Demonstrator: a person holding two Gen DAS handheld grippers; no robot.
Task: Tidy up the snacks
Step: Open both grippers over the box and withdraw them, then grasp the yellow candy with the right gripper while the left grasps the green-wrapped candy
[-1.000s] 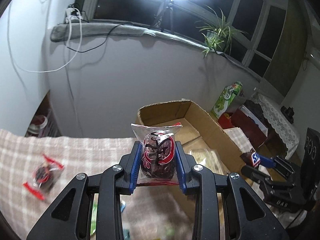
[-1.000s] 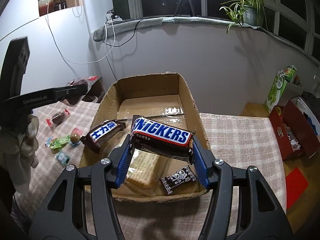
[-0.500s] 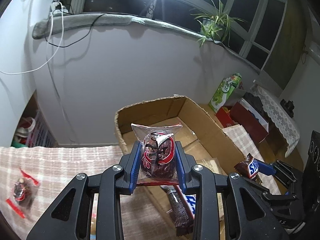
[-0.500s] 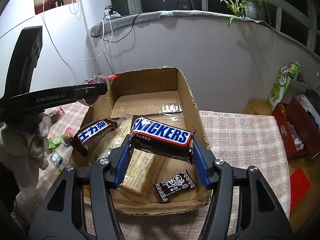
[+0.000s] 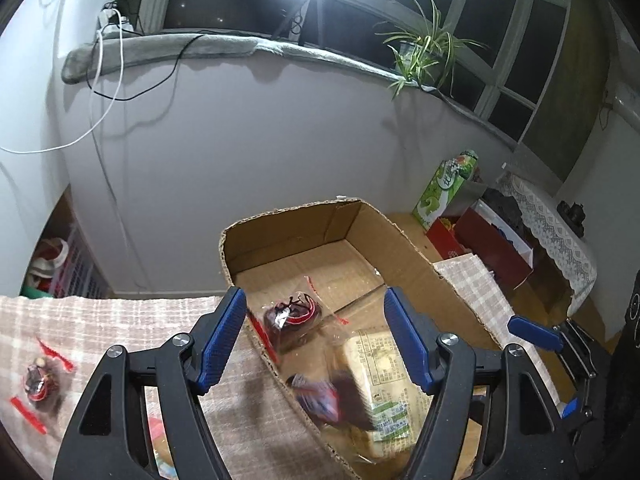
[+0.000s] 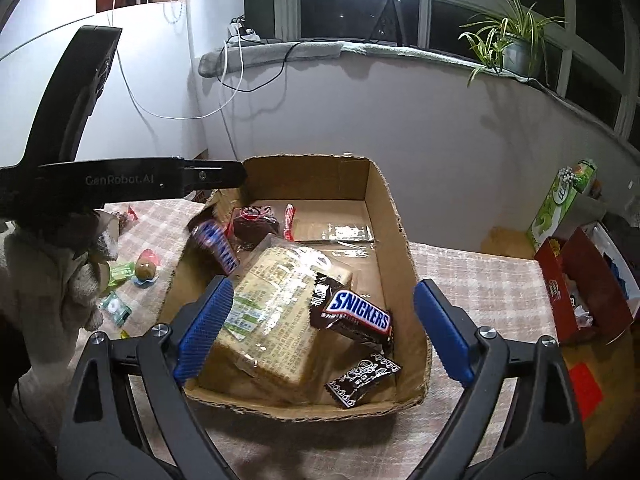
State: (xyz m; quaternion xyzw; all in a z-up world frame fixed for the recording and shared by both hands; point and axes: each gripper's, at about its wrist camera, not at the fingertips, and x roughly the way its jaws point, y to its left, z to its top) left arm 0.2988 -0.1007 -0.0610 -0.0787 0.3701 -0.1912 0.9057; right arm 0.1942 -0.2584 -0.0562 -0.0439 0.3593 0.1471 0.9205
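Note:
A cardboard box (image 6: 394,216) (image 5: 404,236) stands on the checked cloth. My left gripper (image 5: 316,316) is open and empty above the box's left wall. Below it the red-and-black wrapped snack (image 5: 292,316) (image 6: 254,222) lies in the box. My right gripper (image 6: 320,316) is open and empty over the box's near end. The Snickers bar (image 6: 354,316) lies in the box against a large biscuit pack (image 6: 272,312) (image 5: 380,376). A blue-and-brown bar (image 6: 216,244) (image 5: 320,396) is blurred by the box's left wall. A small dark candy (image 6: 362,378) lies at the near end.
Loose sweets lie on the cloth left of the box: a red-wrapped one (image 5: 38,380), a peach-shaped one (image 6: 145,268), green wrappers (image 6: 116,308). The left gripper's body (image 6: 120,180) reaches in from the left. A green carton (image 6: 560,200) and red box (image 6: 580,292) stand to the right.
Both grippers have opened. The red-and-black snack dropped from the left gripper into the box; the Snickers bar dropped from the right gripper onto the biscuit pack. The blue-and-brown bar has shifted.

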